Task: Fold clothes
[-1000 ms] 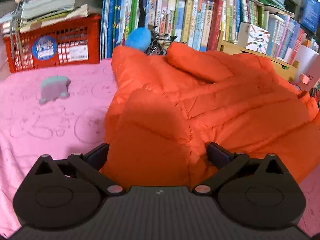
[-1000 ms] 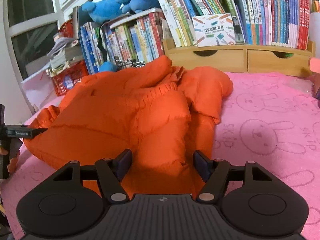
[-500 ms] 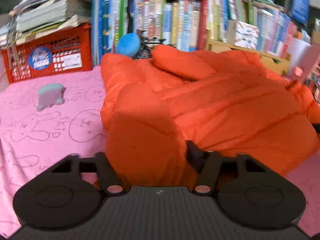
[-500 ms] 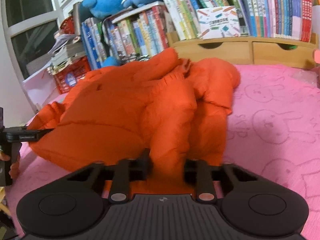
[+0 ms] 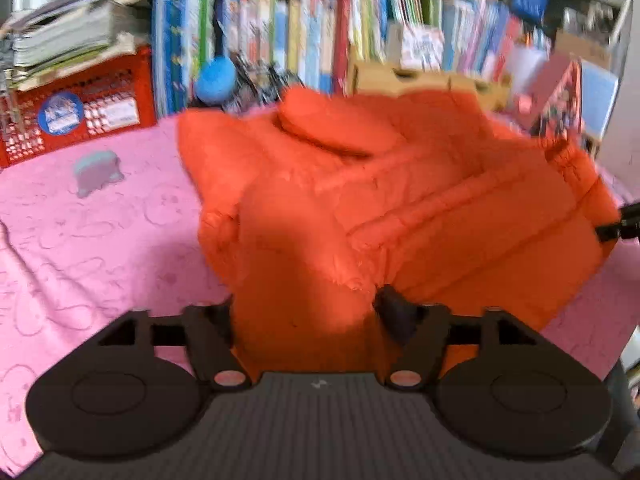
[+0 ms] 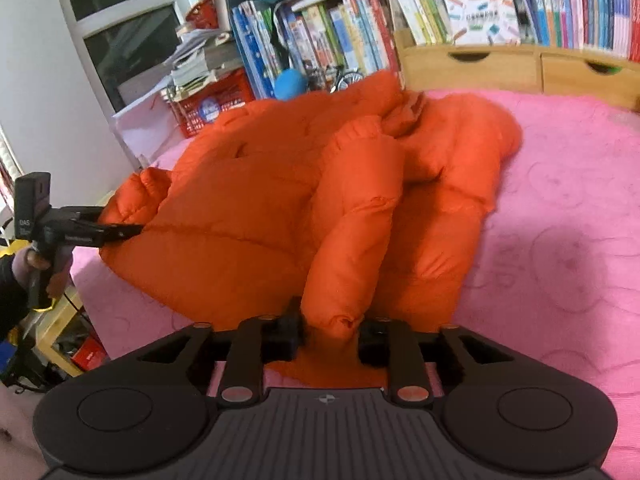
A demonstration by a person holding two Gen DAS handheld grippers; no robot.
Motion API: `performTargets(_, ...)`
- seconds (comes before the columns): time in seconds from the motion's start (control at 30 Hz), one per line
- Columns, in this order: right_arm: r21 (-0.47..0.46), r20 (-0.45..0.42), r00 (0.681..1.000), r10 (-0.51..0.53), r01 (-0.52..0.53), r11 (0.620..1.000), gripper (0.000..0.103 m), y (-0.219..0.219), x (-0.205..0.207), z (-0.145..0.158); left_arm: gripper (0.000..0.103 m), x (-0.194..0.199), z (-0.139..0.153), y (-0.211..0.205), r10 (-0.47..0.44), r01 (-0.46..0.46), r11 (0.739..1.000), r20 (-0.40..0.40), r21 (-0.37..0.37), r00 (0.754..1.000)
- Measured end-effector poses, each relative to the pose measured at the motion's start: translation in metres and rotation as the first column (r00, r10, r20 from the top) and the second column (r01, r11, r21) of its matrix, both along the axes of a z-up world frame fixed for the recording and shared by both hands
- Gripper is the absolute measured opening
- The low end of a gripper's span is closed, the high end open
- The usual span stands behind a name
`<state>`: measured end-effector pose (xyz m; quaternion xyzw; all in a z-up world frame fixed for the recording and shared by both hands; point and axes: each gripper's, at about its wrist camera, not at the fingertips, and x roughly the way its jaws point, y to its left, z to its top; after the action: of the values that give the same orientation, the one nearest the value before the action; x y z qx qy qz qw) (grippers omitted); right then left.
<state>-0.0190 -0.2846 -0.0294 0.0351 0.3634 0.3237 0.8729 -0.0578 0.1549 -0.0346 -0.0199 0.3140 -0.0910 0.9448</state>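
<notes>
Jacket (image 6: pixel 256 200), orange and puffy, lies bunched on the pink blanket (image 6: pixel 560 208) in front of the bookshelf (image 6: pixel 500 4), gripped at both near corners, likely so its near edge can be carried over as one fold. Left gripper (image 5: pixel 306 312) has a thick wad of hem between its jaws, which have just been opening, and whether the pads press I cannot tell. Right gripper (image 6: pixel 330 334), jaws also just opening and set narrower, pinches a sleeve end, apparently to keep it tucked in.
</notes>
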Motion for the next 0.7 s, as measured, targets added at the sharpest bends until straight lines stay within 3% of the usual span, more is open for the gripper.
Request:
performTargets(0.07, 0.017, 0.052, 0.998, -0.035, 0.034, 0.999, 0.050, -0.007, 0.003, 0.012, 0.084, 0.001, 0.009, 0.010, 0.029, -0.027, 0.998, 0.038, -0.065, 0.999)
performTargets(0.1, 0.041, 0.070, 0.996, -0.051, 0.049, 0.998, 0.051, -0.010, 0.006, 0.018, 0.093, 0.003, 0.012, 0.014, 0.038, -0.033, 0.995, 0.055, -0.096, 0.998)
performTargets(0.17, 0.082, 0.104, 0.991, -0.078, 0.070, 0.994, 0.064, -0.015, 0.015, 0.025, 0.103, 0.012, 0.012, 0.016, 0.035, -0.022, 0.990, 0.089, -0.138, 0.995)
performTargets(0.27, 0.085, 0.123, 0.988, -0.098, 0.087, 0.993, 0.069, -0.010, 0.036, 0.023, 0.103, 0.031, 0.004, 0.009, 0.029, -0.020, 0.987, 0.057, -0.157, 0.998)
performTargets(0.43, 0.084, 0.093, 0.993, -0.077, 0.070, 0.994, 0.074, 0.016, 0.056, 0.005, 0.102, 0.046, -0.010, -0.012, -0.011, 0.014, 0.994, 0.025, -0.105, 1.000)
performTargets(0.47, 0.082, 0.090, 0.993, -0.073, 0.066, 0.994, 0.074, 0.021, 0.058, 0.002, 0.098, 0.044, -0.009, -0.014, -0.015, 0.018, 0.995, 0.037, -0.102, 0.999)
performTargets(0.5, 0.080, 0.088, 0.993, -0.073, 0.066, 0.995, 0.071, 0.025, 0.059, 0.000, 0.086, 0.040, -0.006, -0.014, -0.021, 0.026, 0.993, 0.050, -0.112, 0.999)
performTargets(0.53, 0.070, 0.093, 0.993, -0.074, 0.068, 0.995, 0.052, 0.028, 0.056, 0.000, 0.078, 0.035, -0.002, -0.014, -0.032, 0.040, 0.991, 0.061, -0.127, 0.998)
performTargets(0.57, 0.054, 0.102, 0.992, -0.075, 0.070, 0.996, 0.025, 0.030, 0.052, 0.000, 0.057, 0.030, 0.003, -0.015, -0.036, 0.045, 0.990, 0.072, -0.134, 0.997)
performTargets(0.6, 0.037, 0.110, 0.991, -0.075, 0.072, 0.997, 0.022, 0.033, 0.048, 0.001, 0.037, 0.024, 0.009, -0.015, -0.028, 0.040, 0.990, 0.090, -0.134, 0.996)
performTargets(0.7, 0.046, 0.182, 0.981, -0.065, 0.057, 0.997, 0.017, 0.035, 0.025, 0.019, 0.028, 0.007, 0.033, -0.013, -0.004, 0.025, 0.990, 0.154, -0.139, 0.988)
